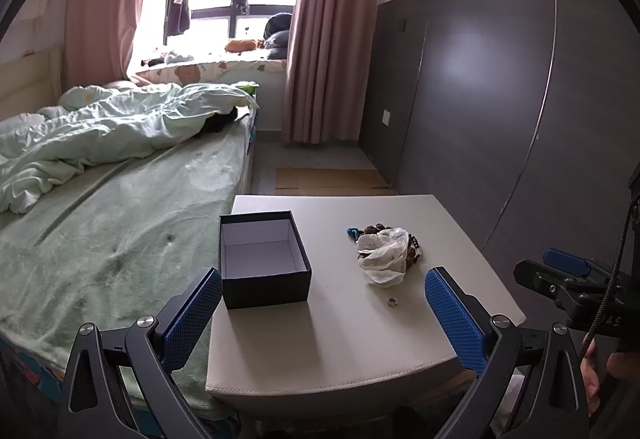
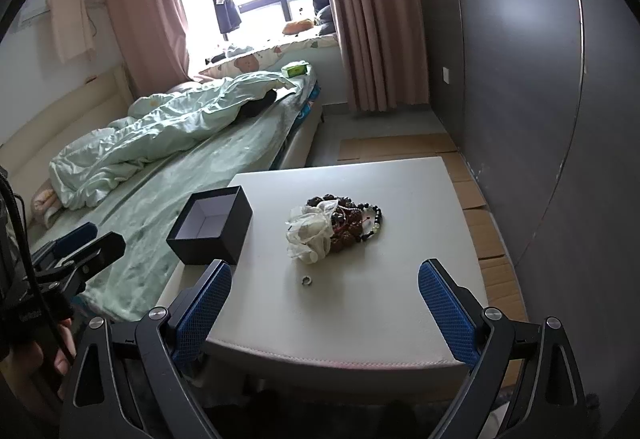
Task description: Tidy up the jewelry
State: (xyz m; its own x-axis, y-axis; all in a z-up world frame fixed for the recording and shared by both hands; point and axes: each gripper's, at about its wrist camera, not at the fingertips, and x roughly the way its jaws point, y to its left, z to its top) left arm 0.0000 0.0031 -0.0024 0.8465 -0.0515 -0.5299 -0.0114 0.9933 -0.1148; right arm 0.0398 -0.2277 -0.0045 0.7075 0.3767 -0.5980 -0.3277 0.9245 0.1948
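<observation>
We hold the left gripper (image 1: 324,313) and the right gripper (image 2: 325,309) with blue-padded jaws spread wide and empty, both short of the near edge of the white table (image 2: 400,279). Just ahead of the right gripper lies a small silver ring (image 2: 307,281); beyond it, mid-table, a heap of dark brown, black and pale bead bracelets (image 2: 352,223) sits tangled with a crumpled white pouch (image 2: 310,235). An open, empty dark box with white lining (image 1: 262,259) stands at the table's left edge beside the bed (image 1: 120,231).
</observation>
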